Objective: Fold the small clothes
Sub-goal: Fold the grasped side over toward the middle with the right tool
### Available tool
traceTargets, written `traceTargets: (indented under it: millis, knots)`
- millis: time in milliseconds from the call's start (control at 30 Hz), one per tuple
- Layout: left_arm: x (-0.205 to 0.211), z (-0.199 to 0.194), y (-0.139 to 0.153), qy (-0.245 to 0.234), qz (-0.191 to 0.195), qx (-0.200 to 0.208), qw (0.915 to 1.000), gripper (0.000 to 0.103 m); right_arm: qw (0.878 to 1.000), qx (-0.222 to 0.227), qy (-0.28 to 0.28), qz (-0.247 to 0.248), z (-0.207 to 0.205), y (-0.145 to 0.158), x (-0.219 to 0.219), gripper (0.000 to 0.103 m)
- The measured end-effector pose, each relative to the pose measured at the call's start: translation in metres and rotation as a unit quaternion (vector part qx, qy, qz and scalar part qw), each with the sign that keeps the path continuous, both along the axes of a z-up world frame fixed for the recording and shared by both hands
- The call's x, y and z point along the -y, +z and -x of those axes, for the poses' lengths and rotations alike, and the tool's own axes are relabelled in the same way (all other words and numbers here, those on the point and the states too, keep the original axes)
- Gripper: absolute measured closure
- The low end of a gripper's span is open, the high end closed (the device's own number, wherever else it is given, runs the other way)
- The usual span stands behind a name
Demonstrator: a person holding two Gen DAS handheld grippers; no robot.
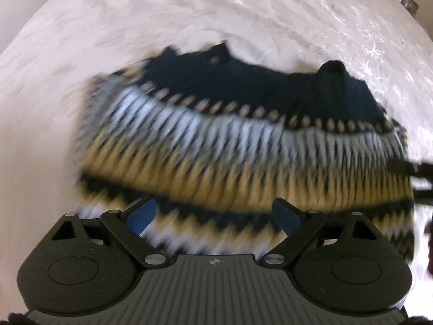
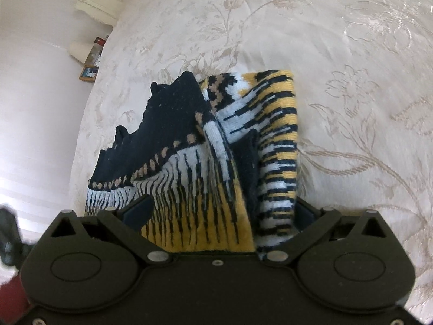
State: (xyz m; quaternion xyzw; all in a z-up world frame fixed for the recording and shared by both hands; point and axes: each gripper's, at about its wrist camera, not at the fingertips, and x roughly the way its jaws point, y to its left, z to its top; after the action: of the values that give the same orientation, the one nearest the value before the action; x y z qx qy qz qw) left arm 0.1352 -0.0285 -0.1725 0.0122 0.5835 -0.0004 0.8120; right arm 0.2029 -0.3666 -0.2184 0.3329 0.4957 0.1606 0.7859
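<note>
A: Where's the navy, white and mustard zigzag knitted sweater [image 2: 205, 168]?
B: Flat on the cream floral bedspread [image 2: 338, 54], one sleeve folded over.
A: The left tongs [image 1: 216, 214]?
B: Spread wide above it, gripping nothing.
A: The right tongs [image 2: 224, 211]?
B: Spread, straddling the sweater's hem.

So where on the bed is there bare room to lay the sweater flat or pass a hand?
The bedspread is bare beyond the sweater and to its right in the right wrist view. In the left wrist view there is bare cover left of the garment too. It is crowded at the near hem, where the left gripper hovers open and the right gripper straddles the folded sleeve.
</note>
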Motion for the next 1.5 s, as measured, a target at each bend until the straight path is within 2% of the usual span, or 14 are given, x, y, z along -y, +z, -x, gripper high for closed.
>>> traceTargets:
  millis: [67, 100, 133, 200, 267, 333, 367, 533, 667, 967, 1100, 1233, 1500]
  knots:
    - [-0.015, 0.024, 0.007, 0.018, -0.002, -0.002, 0.9998, 0.010, 1.000, -0.002, 0.000, 0.008, -0.002, 0.001, -0.003, 0.006]
    - [-0.023, 0.035, 0.010, 0.029, -0.001, -0.001, 0.9996, 0.010, 1.000, -0.004, -0.001, 0.015, -0.003, 0.002, -0.005, 0.014]
    - [-0.029, 0.044, 0.013, 0.039, 0.000, -0.002, 0.9993, 0.010, 1.000, -0.005, -0.001, 0.021, -0.004, 0.003, -0.007, 0.030]
    - [-0.045, 0.061, 0.017, 0.057, 0.004, -0.003, 0.9983, 0.010, 0.999, -0.014, -0.009, 0.035, -0.005, 0.005, -0.009, 0.045]
    - [-0.061, 0.070, 0.018, 0.066, 0.008, -0.003, 0.9978, 0.010, 0.999, -0.014, -0.016, 0.039, -0.005, 0.007, -0.010, 0.053]
    - [-0.074, 0.075, 0.019, 0.063, 0.009, -0.003, 0.9980, 0.010, 0.998, -0.013, -0.023, 0.050, -0.003, 0.014, -0.013, 0.068]
    - [-0.080, 0.076, 0.017, 0.057, 0.011, -0.005, 0.9983, 0.010, 0.998, -0.011, -0.026, 0.058, -0.002, 0.018, -0.016, 0.070]
    - [-0.102, 0.085, 0.018, 0.023, 0.025, 0.000, 0.9994, 0.010, 0.992, 0.003, -0.039, 0.117, 0.006, 0.052, -0.045, 0.073]
    - [-0.123, 0.086, 0.021, 0.005, 0.041, 0.009, 0.9991, 0.010, 0.991, 0.019, -0.040, 0.130, 0.009, 0.083, -0.074, 0.074]
    - [-0.176, 0.085, 0.023, 0.003, 0.070, 0.017, 0.9974, 0.010, 0.986, 0.051, 0.011, 0.159, 0.002, 0.136, -0.174, 0.074]
    - [-0.203, 0.085, 0.022, 0.018, 0.077, 0.016, 0.9968, 0.010, 0.982, 0.053, 0.049, 0.173, -0.006, 0.138, -0.226, 0.075]
    - [-0.226, 0.090, 0.020, 0.033, 0.083, 0.014, 0.9959, 0.010, 0.977, 0.039, 0.078, 0.196, -0.016, 0.123, -0.274, 0.075]
    - [-0.254, 0.097, 0.013, 0.051, 0.092, 0.007, 0.9944, 0.010, 0.964, 0.021, 0.096, 0.247, -0.030, 0.098, -0.331, 0.073]
